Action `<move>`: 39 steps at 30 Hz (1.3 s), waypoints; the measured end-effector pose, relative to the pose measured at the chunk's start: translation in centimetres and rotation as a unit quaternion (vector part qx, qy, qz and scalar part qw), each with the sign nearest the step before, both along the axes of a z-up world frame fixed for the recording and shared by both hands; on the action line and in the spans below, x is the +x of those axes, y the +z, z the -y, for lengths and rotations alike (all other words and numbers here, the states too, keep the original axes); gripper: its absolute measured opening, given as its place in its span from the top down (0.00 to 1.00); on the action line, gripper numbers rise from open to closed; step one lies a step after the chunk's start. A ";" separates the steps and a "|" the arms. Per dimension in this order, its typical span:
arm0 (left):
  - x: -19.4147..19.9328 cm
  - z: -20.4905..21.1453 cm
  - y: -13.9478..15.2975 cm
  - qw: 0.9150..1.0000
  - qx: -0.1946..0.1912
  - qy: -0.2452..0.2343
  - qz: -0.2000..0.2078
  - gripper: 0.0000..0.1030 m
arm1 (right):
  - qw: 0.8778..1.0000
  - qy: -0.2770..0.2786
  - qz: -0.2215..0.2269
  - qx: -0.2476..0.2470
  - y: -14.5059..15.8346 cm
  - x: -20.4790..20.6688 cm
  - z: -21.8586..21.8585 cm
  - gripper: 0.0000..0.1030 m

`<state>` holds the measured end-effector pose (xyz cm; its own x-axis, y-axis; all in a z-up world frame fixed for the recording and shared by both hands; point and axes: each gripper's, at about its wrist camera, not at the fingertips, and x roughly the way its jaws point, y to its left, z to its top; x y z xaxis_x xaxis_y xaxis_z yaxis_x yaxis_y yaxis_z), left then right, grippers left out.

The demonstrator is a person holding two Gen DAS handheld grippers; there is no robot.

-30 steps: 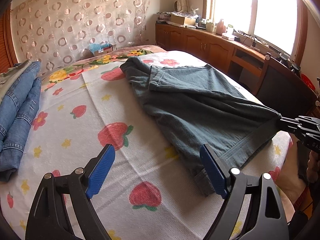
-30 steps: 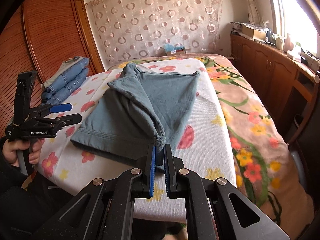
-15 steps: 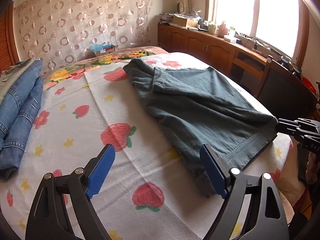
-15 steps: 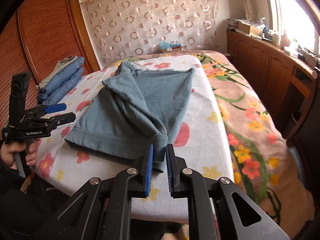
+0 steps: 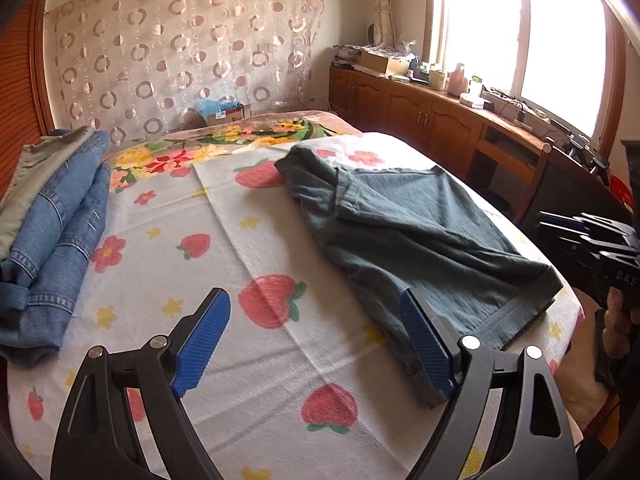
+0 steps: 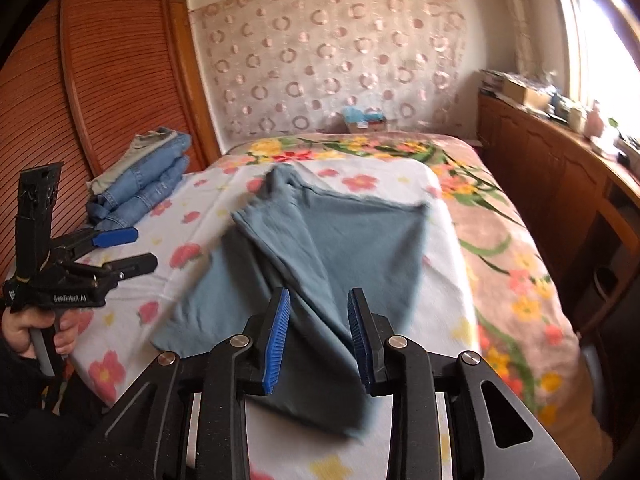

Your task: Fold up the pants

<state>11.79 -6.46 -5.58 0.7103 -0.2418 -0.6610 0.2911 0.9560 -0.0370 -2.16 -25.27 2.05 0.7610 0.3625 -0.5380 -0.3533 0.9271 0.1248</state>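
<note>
The grey-green pants point(image 5: 400, 232) lie folded over on a strawberry-print towel point(image 5: 240, 260) spread on the bed. My left gripper point(image 5: 316, 340) hovers open and wide over the towel, its right pad beside the pants' near hem, nothing between the pads. In the right wrist view the pants point(image 6: 340, 248) spread out ahead, with their near corner lying below my right gripper point(image 6: 318, 340). Its jaws are opening and the pads stand clear of the cloth. Each gripper shows in the other's view: the right gripper point(image 5: 546, 222) at the towel's right edge, the left gripper point(image 6: 144, 248) at the left.
A stack of folded jeans point(image 5: 60, 240) sits at the towel's left side, by the wooden wardrobe door point(image 6: 120, 80). A floral blanket point(image 6: 500, 240) covers the bed to the right. Wooden cabinets point(image 5: 420, 120) with clutter run under the window.
My right gripper was shut on the pants' near corner; its jaws have parted and the corner now lies on the towel. It has also pulled back and up. The left gripper stays open.
</note>
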 end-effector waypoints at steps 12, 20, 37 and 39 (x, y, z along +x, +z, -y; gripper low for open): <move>0.8 -2.1 1.3 1.000 -0.006 0.014 0.012 0.15 | 0.996 0.084 -0.020 -0.036 -0.9 8.2 -7.3 0.70; 0.8 -3.1 0.6 1.000 -0.016 0.023 0.006 0.15 | 0.990 0.105 -0.042 -0.088 -1.1 11.6 -11.0 0.70; 0.5 -0.1 -3.1 0.999 -0.019 -0.007 -0.037 0.15 | 0.996 0.035 -0.015 -0.075 1.7 13.7 -6.3 0.96; 0.4 0.1 -3.2 0.999 -0.019 -0.008 -0.038 0.15 | 0.997 0.020 -0.014 -0.070 1.8 14.1 -5.0 0.96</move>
<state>12.16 -6.56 -8.74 0.6539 -0.2784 -0.7035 0.3016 0.9487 -0.0950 11.91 -20.24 3.84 0.7316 0.3117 -0.6063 -0.3881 0.9216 0.0055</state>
